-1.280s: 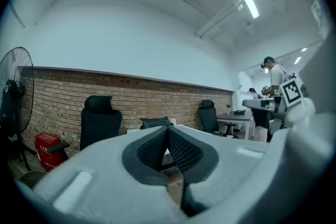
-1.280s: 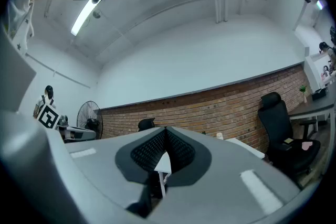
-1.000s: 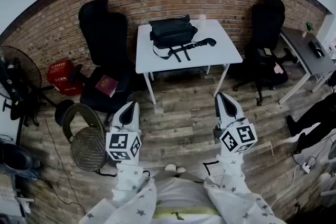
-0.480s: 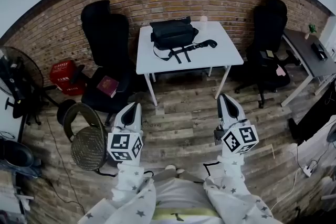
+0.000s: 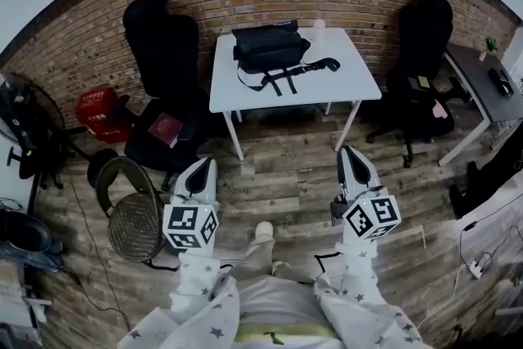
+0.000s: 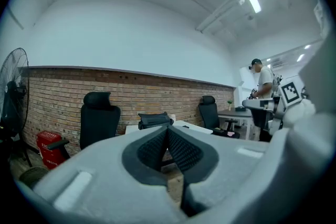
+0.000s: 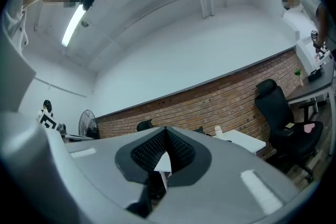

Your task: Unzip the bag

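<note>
Black cloth bag (image 5: 270, 51) lies on the white table (image 5: 347, 82), well away. Walk closer; your left gripper (image 5: 204, 169) and right gripper (image 5: 350, 155) are clenched, empty. Zip maybe on top.

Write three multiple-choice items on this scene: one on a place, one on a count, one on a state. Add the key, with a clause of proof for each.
1. Where does the black bag lie?
A. on the white table
B. on the wooden floor
C. on a chair seat

2. How many black high-backed chairs flank the table?
A. one
B. two
C. four

3. How do the left gripper and the right gripper stand?
A. both shut, nothing held
B. both wide open
C. both clamped on the bag

Key:
1 A: the head view shows the bag on the tabletop near the brick wall.
2 B: one chair stands at each side of the table.
3 A: each gripper view shows the pads meeting with nothing between them.
</note>
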A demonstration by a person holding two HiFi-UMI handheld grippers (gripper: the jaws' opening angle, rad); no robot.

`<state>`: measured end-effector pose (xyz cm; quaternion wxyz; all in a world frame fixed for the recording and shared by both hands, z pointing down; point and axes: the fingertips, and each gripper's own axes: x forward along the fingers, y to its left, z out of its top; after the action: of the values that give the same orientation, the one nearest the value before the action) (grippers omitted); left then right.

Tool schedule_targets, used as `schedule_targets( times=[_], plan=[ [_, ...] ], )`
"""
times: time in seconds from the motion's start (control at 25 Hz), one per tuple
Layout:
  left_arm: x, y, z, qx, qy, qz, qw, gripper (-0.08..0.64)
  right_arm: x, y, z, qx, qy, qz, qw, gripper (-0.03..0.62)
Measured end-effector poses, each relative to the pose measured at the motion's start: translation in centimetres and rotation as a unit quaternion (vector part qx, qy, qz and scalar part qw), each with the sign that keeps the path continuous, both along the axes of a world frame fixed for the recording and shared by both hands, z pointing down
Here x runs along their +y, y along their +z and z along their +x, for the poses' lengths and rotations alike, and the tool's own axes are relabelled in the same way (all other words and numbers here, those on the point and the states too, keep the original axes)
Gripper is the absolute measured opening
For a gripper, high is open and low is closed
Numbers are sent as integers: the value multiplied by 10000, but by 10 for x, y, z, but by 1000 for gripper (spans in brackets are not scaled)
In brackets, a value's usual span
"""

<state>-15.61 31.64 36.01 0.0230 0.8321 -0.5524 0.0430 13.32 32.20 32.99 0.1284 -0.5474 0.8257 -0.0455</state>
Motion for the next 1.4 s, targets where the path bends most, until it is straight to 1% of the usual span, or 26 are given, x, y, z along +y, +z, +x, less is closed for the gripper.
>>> schedule_targets(
  times=[0.24, 0.52, 0.8, 1.0, 1.2, 1.4],
  plan=[
    [-38, 8, 2, 50, -53, -46, 10000, -2, -38, 8, 1, 24, -66, -39, 10000, 8],
    [-115, 10, -2, 152, -60, 10, 9999, -2, -115, 9, -4, 63, -92, -21, 9999, 8],
    [-193, 3, -16, 264, -45, 40, 9996, -2, -189, 7, -28, 95, -231, -59, 9997, 8],
    [-240, 6, -17, 299, 133, -11, 9995, -1, -228, 3, -34, 80, -166, -53, 9998, 8],
    [-275, 11, -20, 360, 220, -99, 9991, 0, -256, 3, -41, 77, -85, -22, 9999, 8],
    [-290, 19, -27, 487, 238, -163, 9984, 0, -278, 8, -53, 172, -172, -66, 9997, 8]
  ],
)
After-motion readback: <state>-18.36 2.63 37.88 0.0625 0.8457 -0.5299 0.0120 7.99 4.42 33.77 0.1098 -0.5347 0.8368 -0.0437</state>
